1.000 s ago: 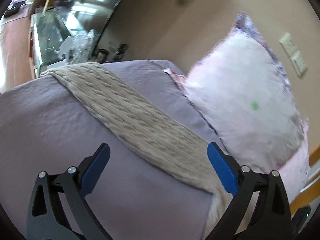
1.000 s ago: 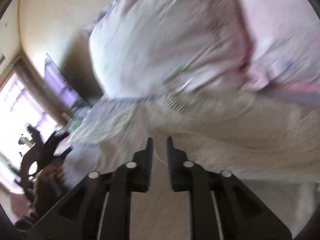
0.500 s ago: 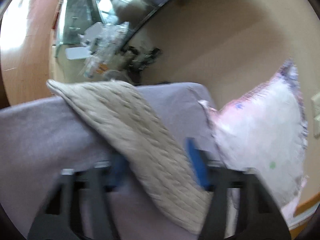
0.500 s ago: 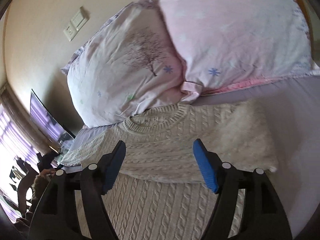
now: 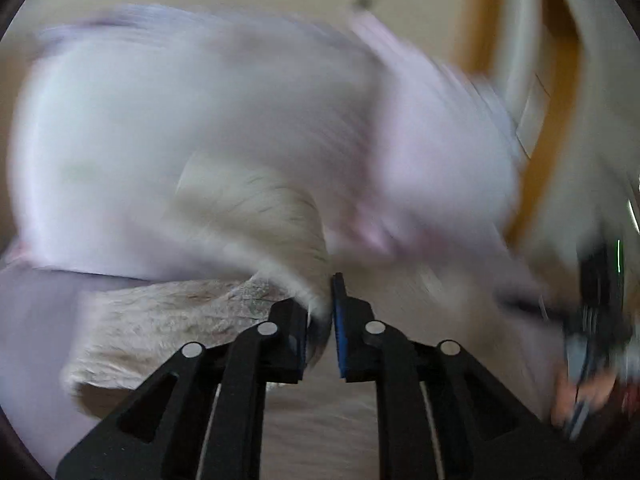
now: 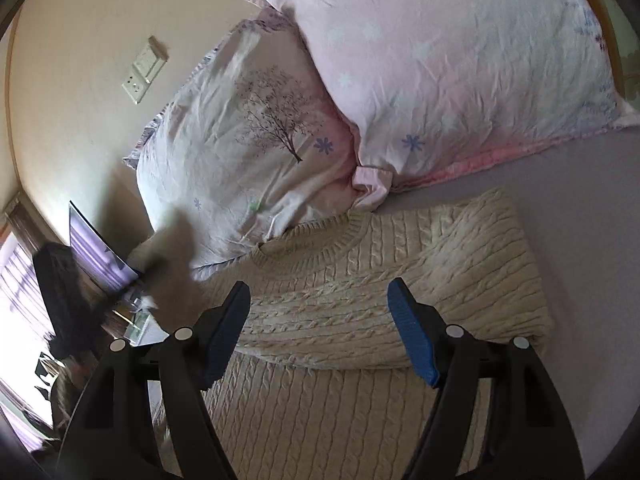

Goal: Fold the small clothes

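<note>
A cream cable-knit sweater (image 6: 384,280) lies on the lilac bed sheet (image 6: 580,200), collar toward the pillows, its right sleeve folded across the chest. My right gripper (image 6: 320,320) is open and empty, hovering over the sweater's middle. In the blurred left wrist view, my left gripper (image 5: 322,312) is shut on a fold of the sweater (image 5: 256,216), most likely the left sleeve, and holds it lifted off the bed.
Two pink patterned pillows (image 6: 460,52) lean against the beige wall at the head of the bed. A wall socket plate (image 6: 144,70) is at upper left. A dark screen (image 6: 96,248) and clutter stand left of the bed. Wooden bed frame (image 5: 560,120) at right.
My left gripper closed on the sweater's cloth and swung fast toward the pillows, carrying it. My right gripper let go of the sweater, opened and now hovers over it.
</note>
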The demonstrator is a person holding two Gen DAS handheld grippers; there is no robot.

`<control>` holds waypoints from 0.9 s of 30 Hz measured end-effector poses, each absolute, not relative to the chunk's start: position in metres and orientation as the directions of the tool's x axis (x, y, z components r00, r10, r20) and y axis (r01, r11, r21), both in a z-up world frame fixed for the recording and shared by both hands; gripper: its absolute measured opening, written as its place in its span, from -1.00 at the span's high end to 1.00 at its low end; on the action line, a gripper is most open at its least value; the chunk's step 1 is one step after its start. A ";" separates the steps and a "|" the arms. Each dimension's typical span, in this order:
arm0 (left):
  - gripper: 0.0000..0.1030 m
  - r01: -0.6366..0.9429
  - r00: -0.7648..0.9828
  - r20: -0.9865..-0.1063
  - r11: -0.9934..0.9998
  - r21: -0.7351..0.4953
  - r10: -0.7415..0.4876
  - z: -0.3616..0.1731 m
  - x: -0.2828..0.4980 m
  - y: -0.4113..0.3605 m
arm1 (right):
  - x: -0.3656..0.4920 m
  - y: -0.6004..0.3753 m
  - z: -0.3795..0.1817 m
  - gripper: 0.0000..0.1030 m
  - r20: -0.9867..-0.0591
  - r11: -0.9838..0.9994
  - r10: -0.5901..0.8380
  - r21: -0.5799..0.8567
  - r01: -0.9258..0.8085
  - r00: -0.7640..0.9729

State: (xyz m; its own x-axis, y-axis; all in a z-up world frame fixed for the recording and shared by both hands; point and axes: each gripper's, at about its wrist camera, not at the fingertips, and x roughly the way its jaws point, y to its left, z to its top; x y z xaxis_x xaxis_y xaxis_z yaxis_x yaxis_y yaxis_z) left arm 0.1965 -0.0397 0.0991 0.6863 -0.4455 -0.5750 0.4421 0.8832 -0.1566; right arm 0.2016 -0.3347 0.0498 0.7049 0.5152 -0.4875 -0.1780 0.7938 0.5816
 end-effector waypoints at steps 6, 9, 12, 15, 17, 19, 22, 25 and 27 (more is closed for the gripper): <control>0.68 0.475 0.612 -0.665 0.871 -0.123 -0.428 0.059 0.173 -0.055 | 0.214 -0.361 0.026 -0.08 -0.526 0.745 0.552 0.660 -0.100 0.647; 0.34 0.382 0.687 -0.632 0.918 -0.107 -0.360 0.070 0.154 -0.004 | 0.227 -0.359 0.016 0.02 -0.552 0.737 0.565 0.672 -0.075 0.613; 0.19 0.285 0.705 -0.644 0.950 -0.126 -0.297 0.069 0.136 0.044 | 0.242 -0.354 0.004 0.06 -0.596 0.733 0.562 0.680 -0.012 0.573; 0.07 0.243 0.667 -0.676 0.949 -0.201 -0.314 0.056 0.118 0.081 | 0.250 -0.351 -0.008 0.06 -0.627 0.723 0.557 0.688 0.053 0.545; 0.03 0.239 0.633 -0.692 0.938 -0.252 -0.347 0.048 0.107 0.093 | 0.252 -0.349 -0.014 0.07 -0.634 0.719 0.558 0.691 0.069 0.535; -0.02 0.236 0.603 -0.707 0.929 -0.285 -0.369 0.036 0.099 0.098 | 0.251 -0.349 -0.017 0.14 -0.639 0.718 0.553 0.691 0.082 0.535; -0.06 0.237 0.575 -0.722 0.923 -0.303 -0.385 0.023 0.099 0.095 | 0.254 -0.342 -0.012 0.22 -0.662 0.748 0.530 0.660 0.076 0.531; -0.09 0.239 0.559 -0.725 0.916 -0.322 -0.401 0.015 0.103 0.088 | 0.273 -0.319 0.005 0.24 -0.724 0.843 0.417 0.534 0.064 0.549; -0.17 0.239 0.561 -0.727 0.918 -0.317 -0.397 0.013 0.105 0.084 | 0.291 -0.294 0.015 0.24 -0.762 0.914 0.317 0.405 0.034 0.565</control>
